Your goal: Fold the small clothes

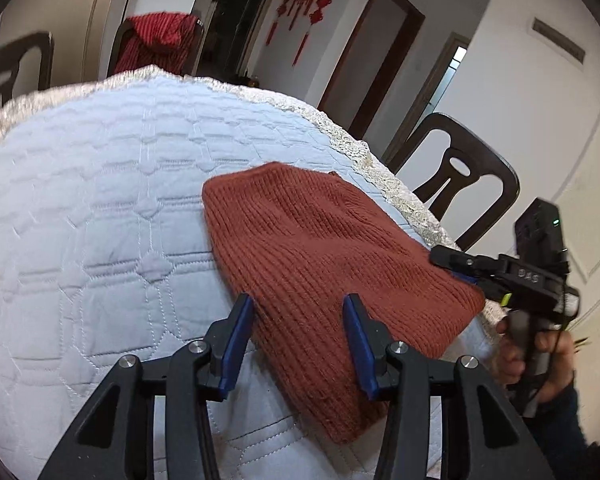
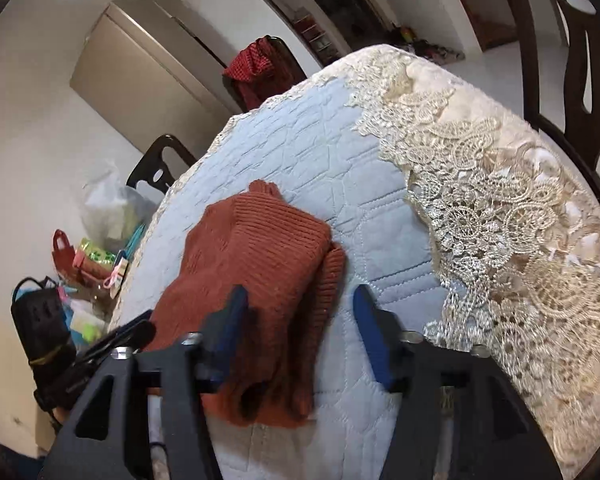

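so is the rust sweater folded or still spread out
Folded. The sweater lies as a compact bundle on the quilted cover, with a sleeve doubled along its right edge and no part spread out.

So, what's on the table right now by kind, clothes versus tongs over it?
Rust-brown knitted garment, folded, on the quilted cover: 1
Tongs over it, left tongs and right tongs, both open: 2
Total: 3

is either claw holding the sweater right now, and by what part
Nothing is held. Both the left claw and the right claw stand open over the rust sweater.
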Demonstrator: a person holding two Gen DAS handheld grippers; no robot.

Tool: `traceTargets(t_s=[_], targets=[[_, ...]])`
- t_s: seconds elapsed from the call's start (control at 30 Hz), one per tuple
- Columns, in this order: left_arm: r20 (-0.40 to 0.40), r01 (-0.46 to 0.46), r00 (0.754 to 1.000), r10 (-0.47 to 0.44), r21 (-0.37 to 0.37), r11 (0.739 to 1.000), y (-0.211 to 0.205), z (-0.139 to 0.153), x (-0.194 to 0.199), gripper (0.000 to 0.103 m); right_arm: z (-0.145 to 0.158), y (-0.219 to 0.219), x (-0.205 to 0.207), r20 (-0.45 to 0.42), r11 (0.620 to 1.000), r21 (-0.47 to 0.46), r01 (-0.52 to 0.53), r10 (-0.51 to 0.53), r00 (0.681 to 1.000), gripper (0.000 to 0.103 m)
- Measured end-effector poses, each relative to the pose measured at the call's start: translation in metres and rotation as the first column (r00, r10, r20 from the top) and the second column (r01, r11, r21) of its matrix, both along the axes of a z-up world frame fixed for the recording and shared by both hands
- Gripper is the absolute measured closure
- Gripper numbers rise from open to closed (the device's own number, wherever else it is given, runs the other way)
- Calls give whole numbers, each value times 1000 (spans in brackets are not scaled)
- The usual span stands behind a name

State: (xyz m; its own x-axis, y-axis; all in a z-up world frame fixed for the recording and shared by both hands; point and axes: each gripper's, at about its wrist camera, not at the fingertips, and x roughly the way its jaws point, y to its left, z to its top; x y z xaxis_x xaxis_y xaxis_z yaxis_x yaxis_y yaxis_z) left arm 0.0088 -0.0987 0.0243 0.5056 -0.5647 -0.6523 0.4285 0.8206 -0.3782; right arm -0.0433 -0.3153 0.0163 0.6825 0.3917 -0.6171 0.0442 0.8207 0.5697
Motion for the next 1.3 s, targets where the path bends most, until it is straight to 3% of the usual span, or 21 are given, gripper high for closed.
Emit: traceTargets(t_s=[0.2,0.33,0.53,0.9,1.17,1.3], targets=[[-64,-13,998,10,-52,999,1,-11,11,45,-6,-9,18,4,997,82,-1,0,1000,47],[-82,-19,997,13,-68,998,-1,-15,15,42,-4,-7,22,6,997,73,-9,9,1000,47],[-89,-22,996,15,-76,997,2,-18,12,41,-4,6,22,2,998,34,-51,51,999,47],[-106,-21,994,12,-83,996,2,-21,3,41,-8,21,-1,-35,986,104,-134,138,990,47],[-98,-24,995,21,-27,999,-14,-16,13,42,-12,19,12,-47,985,140,-98,106,993,62],[-61,-25,998,26,12,1000,-20,-9,8,54,-8,23,7,-34,988,122,-92,97,995,70]])
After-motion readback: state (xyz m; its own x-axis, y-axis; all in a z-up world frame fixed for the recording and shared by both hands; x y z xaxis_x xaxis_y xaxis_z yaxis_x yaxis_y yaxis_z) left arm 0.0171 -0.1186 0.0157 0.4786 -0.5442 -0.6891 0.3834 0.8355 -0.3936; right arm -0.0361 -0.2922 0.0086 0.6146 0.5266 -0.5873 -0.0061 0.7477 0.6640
